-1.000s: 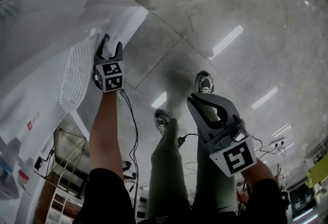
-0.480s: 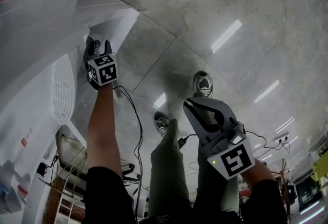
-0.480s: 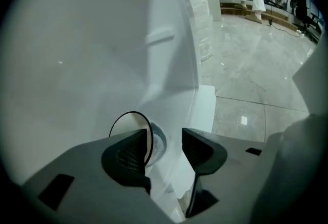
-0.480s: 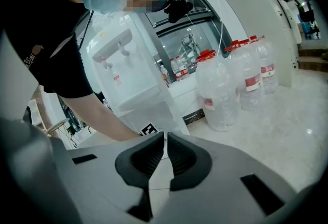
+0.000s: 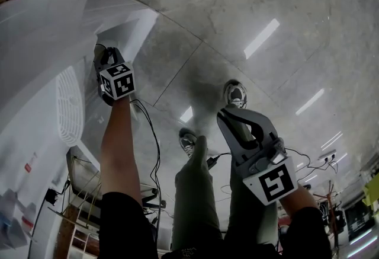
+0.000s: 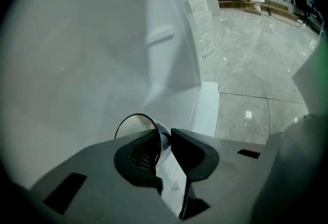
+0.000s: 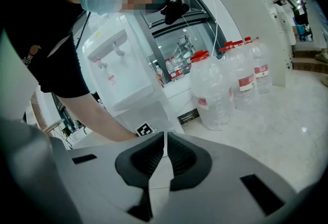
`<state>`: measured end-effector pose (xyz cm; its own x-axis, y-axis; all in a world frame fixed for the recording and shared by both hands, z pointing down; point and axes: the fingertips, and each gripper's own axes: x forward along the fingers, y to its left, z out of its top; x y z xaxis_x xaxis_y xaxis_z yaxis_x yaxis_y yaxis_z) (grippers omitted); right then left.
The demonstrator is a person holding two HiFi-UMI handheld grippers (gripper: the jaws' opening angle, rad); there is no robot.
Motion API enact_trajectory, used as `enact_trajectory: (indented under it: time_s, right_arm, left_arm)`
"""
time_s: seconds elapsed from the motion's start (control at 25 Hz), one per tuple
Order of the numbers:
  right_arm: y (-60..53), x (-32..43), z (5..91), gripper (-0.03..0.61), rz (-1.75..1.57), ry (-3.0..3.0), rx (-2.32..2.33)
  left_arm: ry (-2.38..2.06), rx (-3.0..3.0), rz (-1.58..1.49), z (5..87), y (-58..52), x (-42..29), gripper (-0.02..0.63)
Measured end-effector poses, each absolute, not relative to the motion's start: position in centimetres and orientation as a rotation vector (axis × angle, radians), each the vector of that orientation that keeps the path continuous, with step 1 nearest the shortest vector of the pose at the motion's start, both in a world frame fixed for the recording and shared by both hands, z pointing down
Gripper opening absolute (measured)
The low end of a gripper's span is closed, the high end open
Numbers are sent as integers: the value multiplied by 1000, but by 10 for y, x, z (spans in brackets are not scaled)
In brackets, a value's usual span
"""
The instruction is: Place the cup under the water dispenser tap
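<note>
While the grey marble floor [image 5: 266,9] takes up most of the head view, the white water dispenser [image 5: 41,38] looms on the left, and a bunch of big water bottles [image 7: 220,89] stand on the floor off to one side. Down low, right by the dispenser's white front, the left tongs [image 6: 165,138] have just been squeezing in and are now clamped on the wall of the clear cup [image 6: 134,128]. Well away from the dispenser, the right tongs [image 7: 165,138] are clenched on nothing.
</note>
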<state>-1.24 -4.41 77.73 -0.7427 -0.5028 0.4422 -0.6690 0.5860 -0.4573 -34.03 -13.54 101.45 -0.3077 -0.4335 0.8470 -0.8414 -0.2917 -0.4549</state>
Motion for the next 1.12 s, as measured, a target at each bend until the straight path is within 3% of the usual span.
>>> enact_trajectory:
  time_s: [0.56, 1.12]
  right_arm:
    - [-26, -2, 722, 46, 917, -2528, 1022]
    - [1, -1, 587, 46, 914, -2577, 1125]
  left_arm:
    - [-1425, 1660, 1605, 993, -86, -292, 58]
    - [-1290, 1788, 1542, 861, -39, -218, 55]
